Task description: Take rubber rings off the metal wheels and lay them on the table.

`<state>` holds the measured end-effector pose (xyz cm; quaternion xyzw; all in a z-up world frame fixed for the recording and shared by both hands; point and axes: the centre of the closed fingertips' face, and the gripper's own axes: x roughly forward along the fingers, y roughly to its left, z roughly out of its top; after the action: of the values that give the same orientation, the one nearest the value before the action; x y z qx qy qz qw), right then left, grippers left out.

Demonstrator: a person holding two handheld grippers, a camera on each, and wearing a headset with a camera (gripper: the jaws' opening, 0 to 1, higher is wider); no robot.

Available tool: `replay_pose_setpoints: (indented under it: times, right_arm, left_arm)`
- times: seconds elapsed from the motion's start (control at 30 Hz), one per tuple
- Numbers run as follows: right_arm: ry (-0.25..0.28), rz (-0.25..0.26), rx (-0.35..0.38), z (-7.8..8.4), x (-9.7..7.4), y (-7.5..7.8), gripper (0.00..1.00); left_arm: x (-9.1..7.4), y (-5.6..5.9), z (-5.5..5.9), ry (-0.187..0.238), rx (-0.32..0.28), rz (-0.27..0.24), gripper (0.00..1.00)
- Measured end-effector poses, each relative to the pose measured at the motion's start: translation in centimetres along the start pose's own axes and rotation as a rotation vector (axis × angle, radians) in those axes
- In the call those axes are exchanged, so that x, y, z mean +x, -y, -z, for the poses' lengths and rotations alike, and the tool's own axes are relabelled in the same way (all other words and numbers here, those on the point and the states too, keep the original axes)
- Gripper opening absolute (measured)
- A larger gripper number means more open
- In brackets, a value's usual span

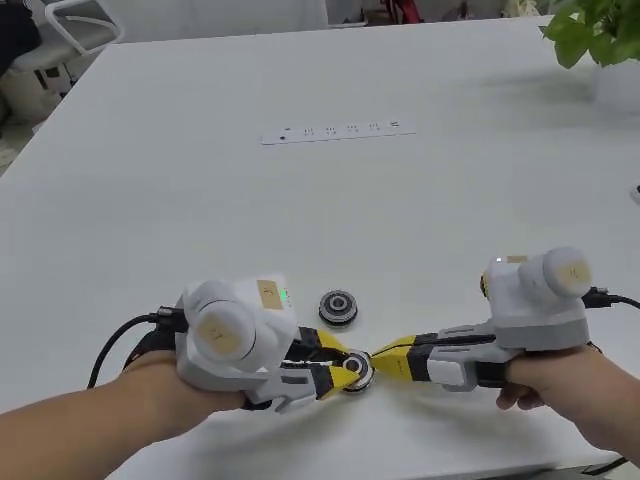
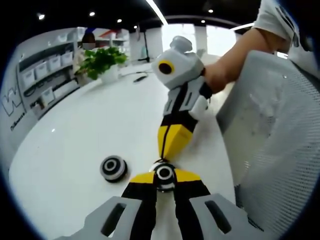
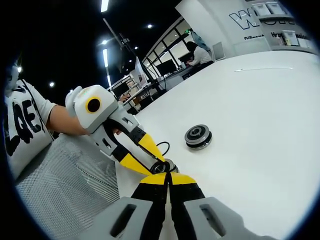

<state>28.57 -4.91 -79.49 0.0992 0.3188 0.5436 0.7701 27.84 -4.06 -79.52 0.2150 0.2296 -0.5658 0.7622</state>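
Metal wheel (image 2: 164, 172) in left tool (image 2: 165, 176)

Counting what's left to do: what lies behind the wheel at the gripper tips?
A second wheel lies flat on the table, its black ring apparently on. Farther back, a power strip. The held wheel is mostly covered by jaw tips.

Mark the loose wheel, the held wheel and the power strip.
loose wheel (image 1: 338, 307): head view, on its centre hub.
held wheel (image 2: 164, 173): left gripper view, on its centre hub.
power strip (image 1: 338, 131): head view, mid-length of its top face.
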Motion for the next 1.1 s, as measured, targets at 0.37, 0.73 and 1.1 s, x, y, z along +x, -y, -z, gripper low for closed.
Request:
replay_pose_setpoints:
  times: [0.37, 0.73, 1.1]
  right_arm:
    - [-0.003, -0.012, 0.008, -0.2, 0.1, -0.5, 0.0]
    - [-0.005, -0.022, 0.009, -0.2, 0.3, -0.7, 0.0]
    - [-0.005, -0.044, 0.008, -0.3, 0.5, -1.2, 0.0]
  left_arm:
    - [0.0, 0.0, 0.0, -0.003, 0.001, 0.0, 0.12]
    - [0.0, 0.0, 0.1, -0.003, -0.001, -0.003, 0.12]
    - [0.0, 0.0, 0.1, -0.004, 0.0, -0.002, 0.12]
